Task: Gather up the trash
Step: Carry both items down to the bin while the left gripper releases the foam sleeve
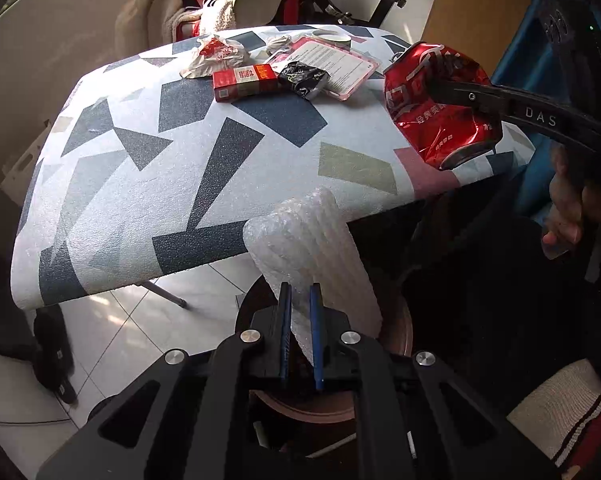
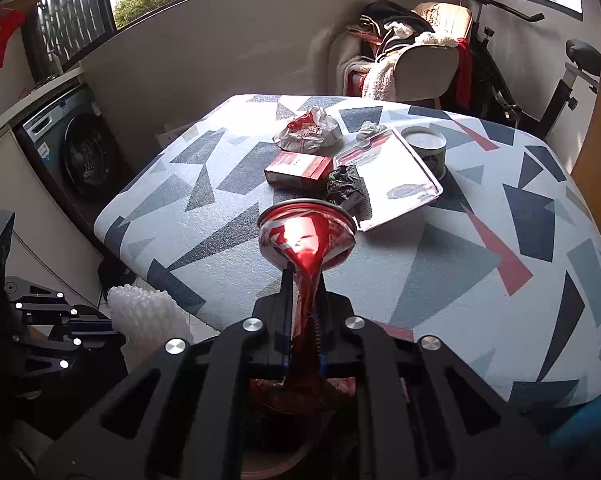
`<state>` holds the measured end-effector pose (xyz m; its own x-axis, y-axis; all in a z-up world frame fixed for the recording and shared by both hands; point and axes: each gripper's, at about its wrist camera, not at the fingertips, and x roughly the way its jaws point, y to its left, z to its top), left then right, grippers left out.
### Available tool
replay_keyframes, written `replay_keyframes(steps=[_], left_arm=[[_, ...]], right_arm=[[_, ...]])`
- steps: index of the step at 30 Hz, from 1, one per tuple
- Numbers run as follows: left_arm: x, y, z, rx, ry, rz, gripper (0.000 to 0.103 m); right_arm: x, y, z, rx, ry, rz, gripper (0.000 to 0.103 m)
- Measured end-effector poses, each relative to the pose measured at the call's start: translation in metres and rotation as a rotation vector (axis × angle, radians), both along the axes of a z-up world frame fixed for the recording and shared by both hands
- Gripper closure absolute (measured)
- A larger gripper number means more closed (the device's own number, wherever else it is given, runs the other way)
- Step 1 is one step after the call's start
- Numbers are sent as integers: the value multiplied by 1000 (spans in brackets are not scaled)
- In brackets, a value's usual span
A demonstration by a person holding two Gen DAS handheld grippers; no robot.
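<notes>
My left gripper is shut on a white foam net sleeve and holds it off the table's near edge, over a round brown bin. The sleeve also shows in the right wrist view, with the left gripper behind it. My right gripper is shut on a crushed red can above the patterned table. In the left wrist view the can hangs over the table's right edge.
On the far part of the table lie a red box, a crumpled white-red wrapper, a black crumpled packet, a clear-packed card, a tape roll and a small paper ball. A chair with clothes stands behind.
</notes>
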<state>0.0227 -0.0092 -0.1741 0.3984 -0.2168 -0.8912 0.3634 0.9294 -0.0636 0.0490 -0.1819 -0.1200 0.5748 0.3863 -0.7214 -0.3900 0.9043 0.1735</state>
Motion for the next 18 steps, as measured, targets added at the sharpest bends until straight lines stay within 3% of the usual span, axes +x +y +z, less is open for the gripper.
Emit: replay_keyframes(steps=[11, 18], left_arm=[[-2, -25, -62, 138, 99, -56, 93], [1, -26, -89, 167, 144, -75, 92]], right_arm=[[-12, -4, -25, 0, 61, 3, 90], [-15, 1, -38, -11, 91, 24, 90]])
